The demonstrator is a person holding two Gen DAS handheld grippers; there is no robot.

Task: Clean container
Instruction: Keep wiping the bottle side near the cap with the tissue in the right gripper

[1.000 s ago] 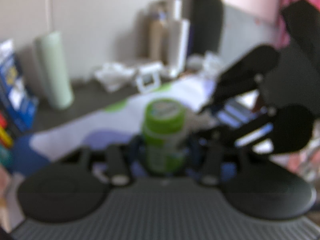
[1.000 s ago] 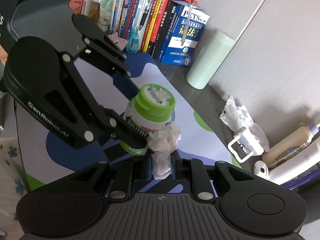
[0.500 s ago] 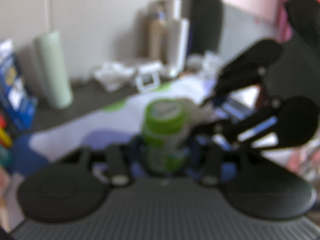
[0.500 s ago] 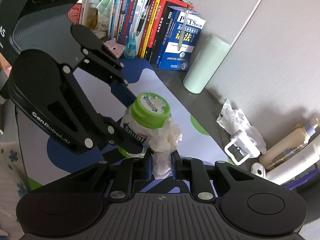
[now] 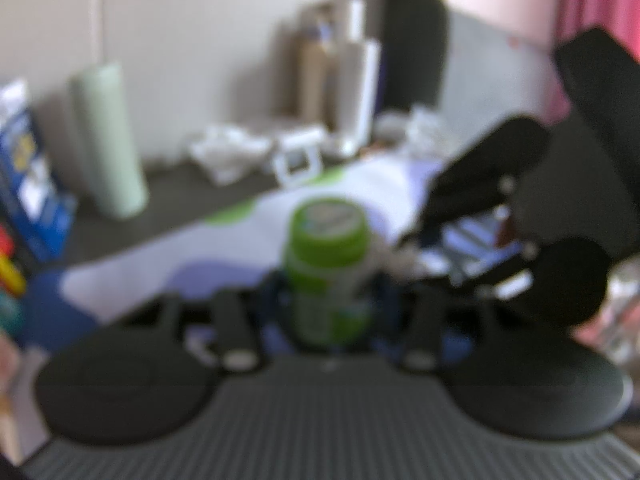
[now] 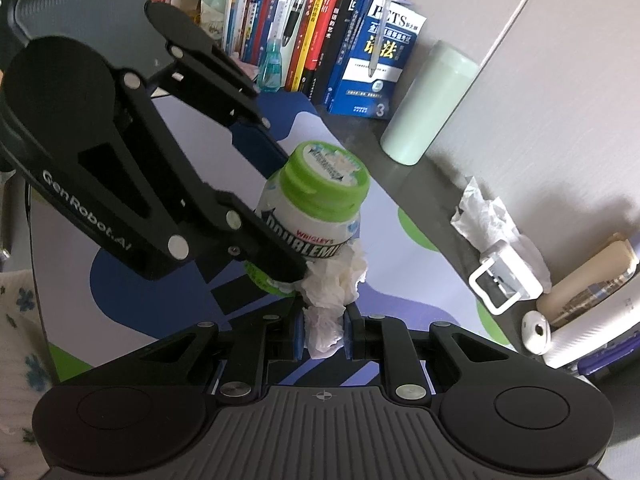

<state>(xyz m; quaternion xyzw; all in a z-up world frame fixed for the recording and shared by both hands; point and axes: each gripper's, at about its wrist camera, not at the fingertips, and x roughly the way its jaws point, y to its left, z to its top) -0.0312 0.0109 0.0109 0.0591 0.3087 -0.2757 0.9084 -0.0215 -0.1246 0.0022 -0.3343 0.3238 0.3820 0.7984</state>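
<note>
A white gum bottle (image 6: pixel 316 216) with a green cap is held above the patterned mat. My left gripper (image 6: pixel 280 256) comes in from the left and is shut on its body. In the blurred left wrist view the same gum bottle (image 5: pixel 326 268) stands upright between my left gripper (image 5: pixel 328 312) fingers. My right gripper (image 6: pixel 322 330) is shut on a crumpled white tissue (image 6: pixel 332 280), and the tissue presses against the bottle's lower right side. The right gripper (image 5: pixel 404 256) shows as a dark shape at the right of the left wrist view.
A row of books (image 6: pixel 320 28) stands at the back left, with a pale green tumbler (image 6: pixel 428 104) beside it. Along the wall lie another crumpled tissue (image 6: pixel 484 220), a small white frame (image 6: pixel 504 280) and bottles (image 6: pixel 588 284). The mat (image 6: pixel 420 292) covers the desk.
The bottle has tilted and shifted slightly in the right wrist view, so the tissue now sits lower on its side. Both grippers stay shut.
</note>
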